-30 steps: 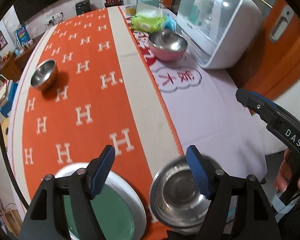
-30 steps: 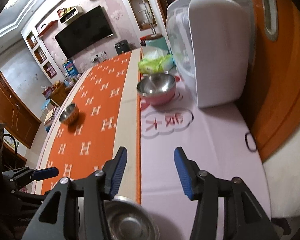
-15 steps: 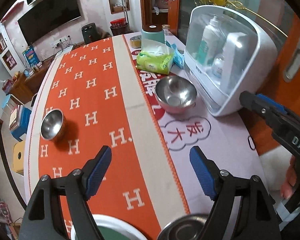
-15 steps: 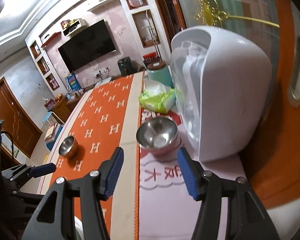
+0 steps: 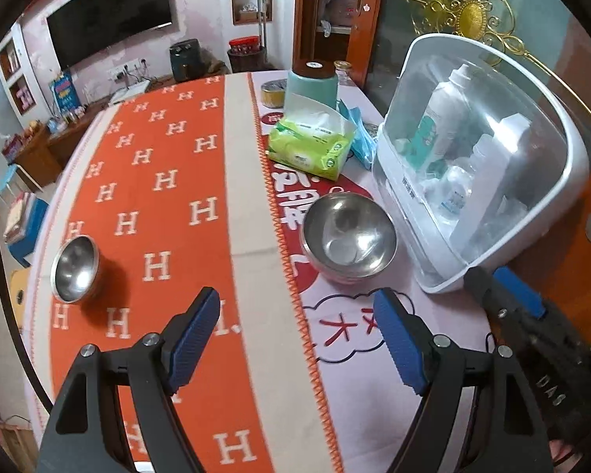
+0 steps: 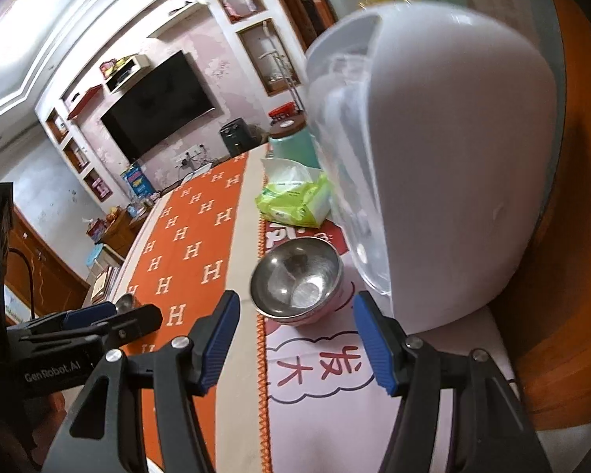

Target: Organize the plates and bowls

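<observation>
My right claw (image 6: 295, 335), empty and opening, faces the steel bowl (image 6: 297, 278) on the table (image 6: 335, 414): light, rigid, slick, best pinched across its thin rim.

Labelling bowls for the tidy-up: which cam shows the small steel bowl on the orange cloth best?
Left wrist. The small steel bowl sits whole and unobstructed on the orange cloth, rim and inside visible. In the right wrist view only a sliver of it shows behind the left hand-held gripper.

A dark television (image 5: 110, 25) hangs on the far pink wall (image 5: 201, 4) between white shelves (image 6: 73, 149); an orange wooden door (image 5: 559, 244) stands right.
</observation>
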A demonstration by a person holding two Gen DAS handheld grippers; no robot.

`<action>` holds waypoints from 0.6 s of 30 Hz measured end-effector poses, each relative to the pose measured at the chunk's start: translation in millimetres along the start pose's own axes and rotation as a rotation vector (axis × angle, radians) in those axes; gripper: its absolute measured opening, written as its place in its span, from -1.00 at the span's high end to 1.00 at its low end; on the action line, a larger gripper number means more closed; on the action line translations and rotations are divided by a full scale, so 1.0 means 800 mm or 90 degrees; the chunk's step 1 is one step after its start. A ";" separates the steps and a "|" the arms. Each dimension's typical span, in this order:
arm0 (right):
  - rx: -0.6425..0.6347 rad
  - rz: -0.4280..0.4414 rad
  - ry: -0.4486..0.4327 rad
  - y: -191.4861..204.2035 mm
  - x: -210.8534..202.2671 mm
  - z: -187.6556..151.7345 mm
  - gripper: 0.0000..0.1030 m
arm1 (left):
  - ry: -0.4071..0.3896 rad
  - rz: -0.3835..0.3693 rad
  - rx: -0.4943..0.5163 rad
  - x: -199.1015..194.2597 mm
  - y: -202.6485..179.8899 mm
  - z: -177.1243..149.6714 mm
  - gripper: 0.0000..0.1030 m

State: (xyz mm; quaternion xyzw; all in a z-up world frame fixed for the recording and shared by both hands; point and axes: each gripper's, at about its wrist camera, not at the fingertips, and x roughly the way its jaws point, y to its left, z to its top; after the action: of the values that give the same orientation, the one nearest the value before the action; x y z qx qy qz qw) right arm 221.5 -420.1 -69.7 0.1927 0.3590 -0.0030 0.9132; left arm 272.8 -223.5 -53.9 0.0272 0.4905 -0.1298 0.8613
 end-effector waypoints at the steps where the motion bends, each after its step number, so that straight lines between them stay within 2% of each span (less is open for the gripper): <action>1: 0.006 -0.002 -0.002 -0.004 0.007 -0.002 -0.17 | 0.000 -0.006 -0.001 0.004 -0.001 0.000 -0.54; 8: 0.037 0.010 -0.033 -0.023 0.046 -0.016 -0.17 | -0.027 -0.047 -0.025 0.059 -0.005 0.002 -0.53; 12: 0.050 0.016 -0.057 -0.031 0.064 -0.025 -0.17 | -0.017 -0.072 -0.054 0.094 0.002 -0.001 -0.53; 18: 0.071 0.014 -0.061 -0.036 0.098 -0.036 -0.17 | 0.000 -0.091 -0.097 0.143 0.017 -0.005 -0.52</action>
State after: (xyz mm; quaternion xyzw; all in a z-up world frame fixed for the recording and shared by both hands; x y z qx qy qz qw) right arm 256.4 -426.2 -150.4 0.2467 0.3123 -0.0221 0.9171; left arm 328.5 -232.2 -154.6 -0.0736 0.4995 -0.1529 0.8495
